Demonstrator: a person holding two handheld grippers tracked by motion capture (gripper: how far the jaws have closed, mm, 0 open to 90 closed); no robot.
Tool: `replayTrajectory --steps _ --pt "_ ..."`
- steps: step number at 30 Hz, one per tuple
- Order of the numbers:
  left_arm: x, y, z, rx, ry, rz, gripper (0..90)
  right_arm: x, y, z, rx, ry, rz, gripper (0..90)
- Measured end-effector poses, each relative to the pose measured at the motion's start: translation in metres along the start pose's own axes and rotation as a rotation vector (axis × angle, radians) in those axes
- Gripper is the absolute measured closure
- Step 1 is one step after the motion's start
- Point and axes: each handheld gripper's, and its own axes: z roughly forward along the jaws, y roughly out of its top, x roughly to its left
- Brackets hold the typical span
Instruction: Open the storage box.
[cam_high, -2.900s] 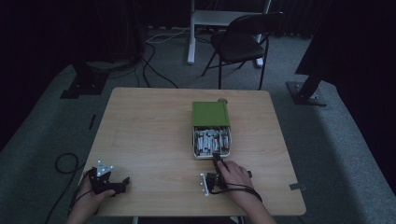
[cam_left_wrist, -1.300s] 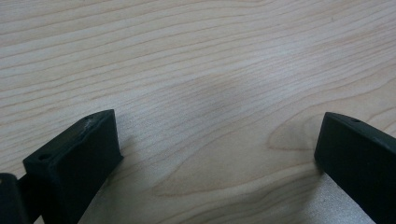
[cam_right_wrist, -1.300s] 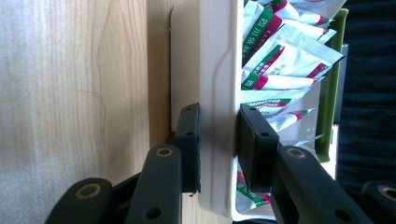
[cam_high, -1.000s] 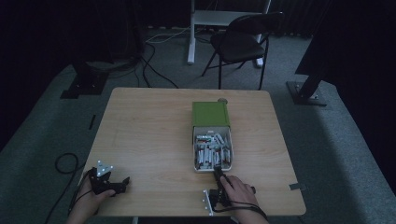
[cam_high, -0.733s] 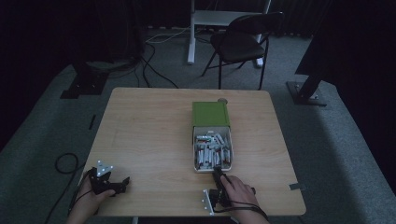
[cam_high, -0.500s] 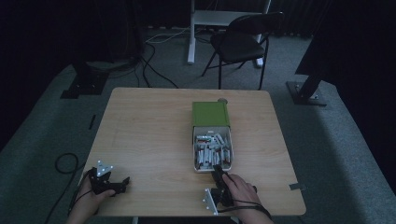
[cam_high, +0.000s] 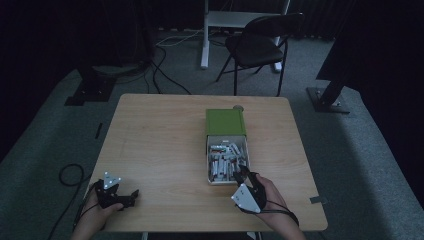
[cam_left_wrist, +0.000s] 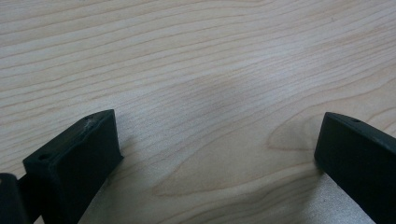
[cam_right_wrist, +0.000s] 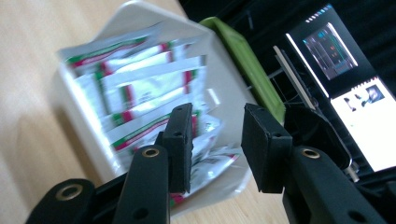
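Sachets (cam_right_wrist: 140, 88) in white tray (cam_high: 208, 165) | right gripper (cam_high: 242, 176) above near end, jaws parted, empty

Packets (cam_high: 226, 161) in tray (cam_high: 208, 165), lid (cam_high: 225, 122) behind, R tongs (cam_high: 240, 175) just before tray.

Both black tongs, left tongs (cam_high: 134, 193) and right tongs (cam_high: 240, 175), are showing grey three-cornered top plates, trailing black cables, brass-ringed holes along the right arms, and flat square pads (cam_right_wrist: 181, 135).
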Motion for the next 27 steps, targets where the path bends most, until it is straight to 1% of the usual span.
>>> replayTrajectory --steps 2,3,4,5,6,7,8,9,10,11,12,13,16,17,20,21,27 --pt "0.0 0.0 0.0 0.0 0.0 0.0 0.7 -0.007 -0.001 -0.002 -0.022 -0.015 0.069 63.5" --pt "0.0 0.0 0.0 0.0 0.0 0.0 0.7 -0.007 -0.001 -0.002 -0.022 -0.015 0.069 63.5" --pt "0.0 0.0 0.0 0.0 0.0 0.0 0.7 -0.015 -0.003 -0.003 -0.036 -0.034 0.117 63.5" --pt "0.0 0.0 0.0 0.0 0.0 0.0 0.7 -0.015 -0.003 -0.003 -0.036 -0.034 0.117 63.5" --pt "0.0 0.0 0.0 0.0 0.0 0.0 0.7 -0.022 -0.006 -0.004 -0.04 -0.057 0.153 63.6" --pt "0.0 0.0 0.0 0.0 0.0 0.0 0.7 -0.022 -0.006 -0.004 -0.04 -0.057 0.153 63.6" --pt "0.0 0.0 0.0 0.0 0.0 0.0 0.7 -0.027 -0.009 -0.005 -0.041 -0.072 0.181 63.6" --pt "0.0 0.0 0.0 0.0 0.0 0.0 0.7 -0.029 -0.011 -0.005 -0.04 -0.078 0.196 63.6" --pt "0.0 0.0 0.0 0.0 0.0 0.0 0.7 -0.031 -0.013 -0.005 -0.039 -0.081 0.208 63.5" --pt "0.0 0.0 0.0 0.0 0.0 0.0 0.7 -0.031 -0.013 -0.005 -0.039 -0.081 0.208 63.5" --pt "0.0 0.0 0.0 0.0 0.0 0.0 0.7 -0.035 -0.016 -0.005 -0.038 -0.088 0.233 63.5" --pt "0.0 0.0 0.0 0.0 0.0 0.0 0.7 -0.036 -0.018 -0.006 -0.037 -0.087 0.247 63.5" --pt "0.0 0.0 0.0 0.0 0.0 0.0 0.7 -0.039 -0.024 -0.006 -0.022 -0.1 0.265 63.5" --pt "0.0 0.0 0.0 0.0 0.0 0.0 0.7 -0.04 -0.026 -0.006 -0.02 -0.105 0.281 63.5" --pt "0.0 0.0 0.0 0.0 0.0 0.0 0.7 -0.044 -0.034 -0.007 -0.01 -0.106 0.309 63.4" --pt "0.0 0.0 0.0 0.0 0.0 0.0 0.7 -0.044 -0.034 -0.007 -0.01 -0.106 0.309 63.4" --pt "0.0 0.0 0.0 0.0 0.0 0.0 0.7 -0.048 -0.055 -0.007 0.031 -0.108 0.377 63.3"
